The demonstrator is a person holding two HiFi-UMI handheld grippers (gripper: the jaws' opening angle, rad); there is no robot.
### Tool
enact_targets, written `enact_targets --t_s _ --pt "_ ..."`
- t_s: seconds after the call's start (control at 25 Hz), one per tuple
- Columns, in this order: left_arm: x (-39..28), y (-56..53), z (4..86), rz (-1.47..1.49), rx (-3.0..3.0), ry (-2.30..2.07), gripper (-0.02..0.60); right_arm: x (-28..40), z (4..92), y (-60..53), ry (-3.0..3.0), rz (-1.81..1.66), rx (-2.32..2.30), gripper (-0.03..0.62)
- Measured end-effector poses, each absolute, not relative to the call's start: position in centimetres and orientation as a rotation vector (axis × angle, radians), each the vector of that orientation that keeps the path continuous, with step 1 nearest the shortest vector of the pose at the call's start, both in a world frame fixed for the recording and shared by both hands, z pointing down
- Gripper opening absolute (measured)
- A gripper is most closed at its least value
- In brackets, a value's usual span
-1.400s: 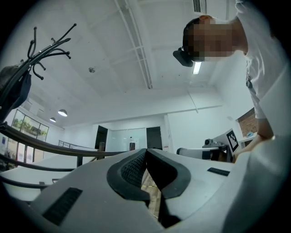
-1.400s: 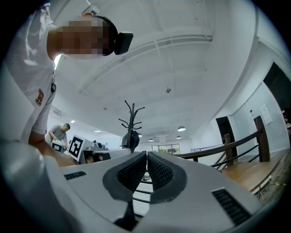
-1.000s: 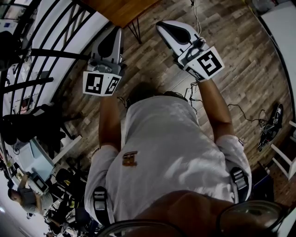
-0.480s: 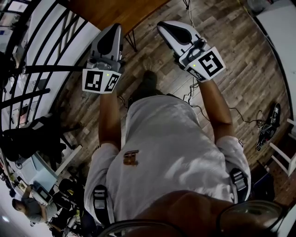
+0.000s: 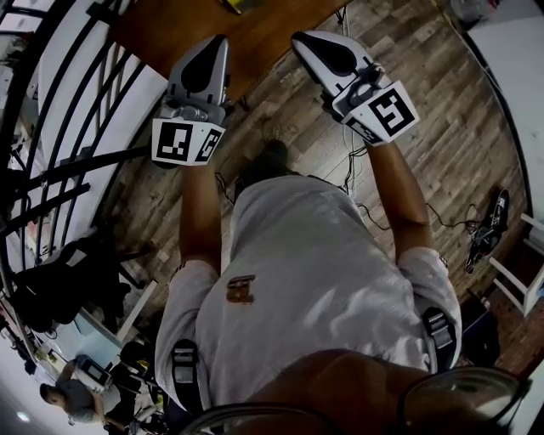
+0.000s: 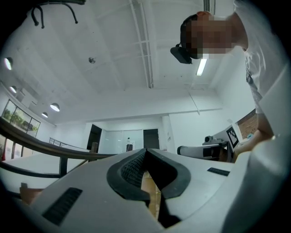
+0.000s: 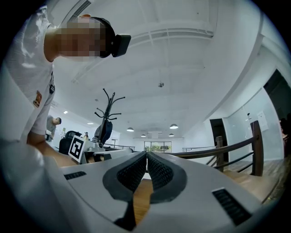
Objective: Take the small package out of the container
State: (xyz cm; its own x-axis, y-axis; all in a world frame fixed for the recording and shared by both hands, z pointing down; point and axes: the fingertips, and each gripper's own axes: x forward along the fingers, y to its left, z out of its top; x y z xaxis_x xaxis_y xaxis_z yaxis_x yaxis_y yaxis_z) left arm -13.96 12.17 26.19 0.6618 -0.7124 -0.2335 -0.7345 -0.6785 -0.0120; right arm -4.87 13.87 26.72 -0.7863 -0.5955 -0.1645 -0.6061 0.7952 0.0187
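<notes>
No package or container shows in any view. In the head view my left gripper [image 5: 221,40] and right gripper [image 5: 297,36] are held side by side in front of my chest, tips over the near edge of a brown wooden table [image 5: 183,25]. Both are shut with nothing between the jaws. The left gripper view shows the left gripper [image 6: 145,150] with its black pads [image 6: 132,168] meeting at the tip, pointing up at a white ceiling. The right gripper [image 7: 146,154] is also closed, pads [image 7: 159,172] together, wood visible beneath.
A dark railing [image 5: 76,102] runs along the left. Cables [image 5: 361,166] lie on the plank floor [image 5: 442,110]. A white table [image 5: 518,42] stands at the far right, a white chair [image 5: 518,285] at the right. Another person [image 5: 72,398] is at the lower left. A coat stand [image 7: 108,113] rises behind.
The wooden table has come further into view at the top, and both grippers have come over its near edge. Both stay shut.
</notes>
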Motion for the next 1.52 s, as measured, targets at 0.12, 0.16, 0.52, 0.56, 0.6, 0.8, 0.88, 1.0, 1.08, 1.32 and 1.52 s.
enact_targets --t_s 0.12,0.16,0.52,0.56,0.6,0.8,0.88,1.0,1.08,1.32,1.52 --pt "-14.9 7.1 26.4 0.308 -2.777 1.194 0.018 -5.9 26.9 8.8 2.851 0.103 -0.977 0.034" --pt "-15.2 5.5 26.6 0.302 -2.782 1.188 0.018 -6.3 26.9 7.2 2.854 0.101 -0.982 0.034" --pt "-17.2 -6.5 28.1 0.241 -2.831 1.115 0.018 -9.0 27.5 -3.6 2.876 0.083 -1.062 0.034" --pt "-17.1 -7.5 28.2 0.232 -2.836 1.110 0.018 -9.1 27.5 -4.3 2.877 0.081 -1.067 0.034" --pt "-16.9 -8.4 28.4 0.220 -2.841 1.106 0.018 -9.0 27.5 -5.0 2.876 0.079 -1.067 0.034" --pt "-15.5 -12.9 29.9 0.134 -2.848 1.093 0.020 -8.7 27.7 -8.6 2.867 0.055 -1.058 0.034" --pt "-15.4 -14.2 30.5 0.105 -2.849 1.088 0.020 -8.6 28.1 -9.9 2.873 0.048 -1.058 0.034" --pt "-14.9 -15.0 30.6 0.086 -2.853 1.091 0.020 -8.0 28.6 -11.4 2.885 0.046 -1.055 0.034" --pt "-14.5 -15.8 30.8 0.074 -2.851 1.094 0.020 -7.5 28.9 -12.6 2.895 0.046 -1.050 0.034" --pt "-13.1 -19.8 32.3 -0.034 -2.833 1.152 0.020 -6.2 29.7 -17.4 2.958 0.075 -0.973 0.034" --pt "-9.8 -23.1 34.7 -0.151 -2.825 1.177 0.020 -3.9 31.4 -21.5 3.030 0.107 -0.890 0.034"
